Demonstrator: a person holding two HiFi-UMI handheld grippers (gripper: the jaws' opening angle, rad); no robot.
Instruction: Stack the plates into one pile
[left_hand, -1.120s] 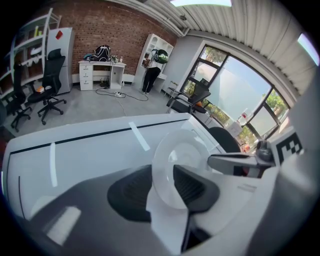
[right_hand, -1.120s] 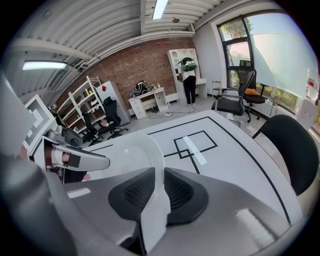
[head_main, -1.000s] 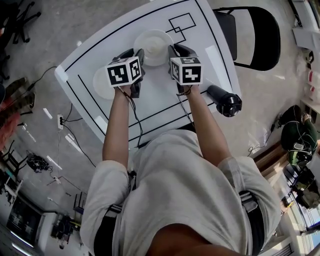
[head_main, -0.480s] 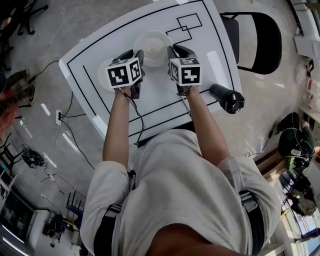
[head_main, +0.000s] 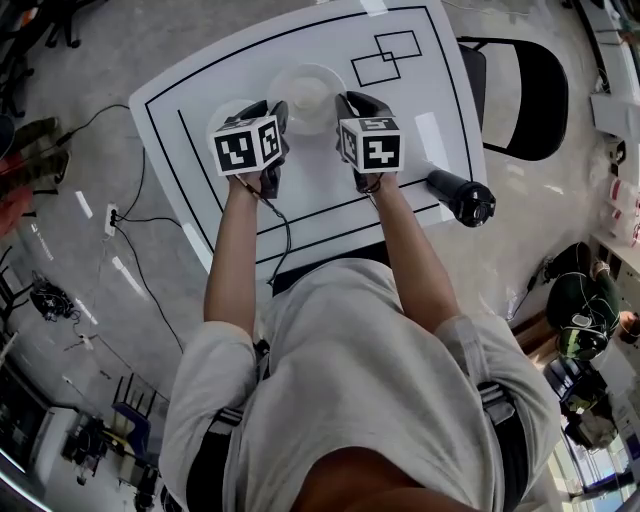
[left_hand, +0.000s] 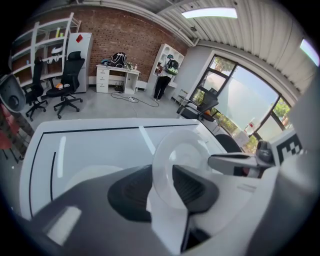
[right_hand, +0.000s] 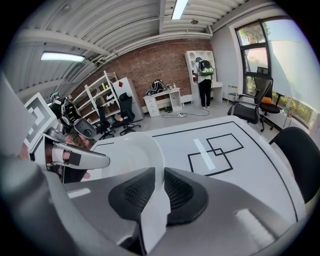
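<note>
My left tool (left_hand: 161, 186) is clamped on the near rim of a white plate (head_main: 305, 90), with the rim pinched between its two dark pads. My right tool (right_hand: 161, 192) grips the same plate on the opposite rim, its jaws closed to a narrow gap with the thin white edge between them. In the head view the plate sits at 12 o'clock from me, between the two tools, over the middle of the white desk (head_main: 400, 160). I cannot tell whether it is clear of the surface.

In the left gripper view a second plate (left_hand: 85, 177) lies flat on the desk at 8 o'clock of my jaws, partly hidden behind the left pad. It is near the held plate but apart from it.

Two overlapping black squares (head_main: 385, 57) are drawn on the desk at 1 o'clock of the held plate. A black cylinder (head_main: 460, 198) lies at the desk's edge, at 4 o'clock of my right tool. A dark chair (head_main: 535, 85) stands beyond that edge at 3 o'clock.
</note>
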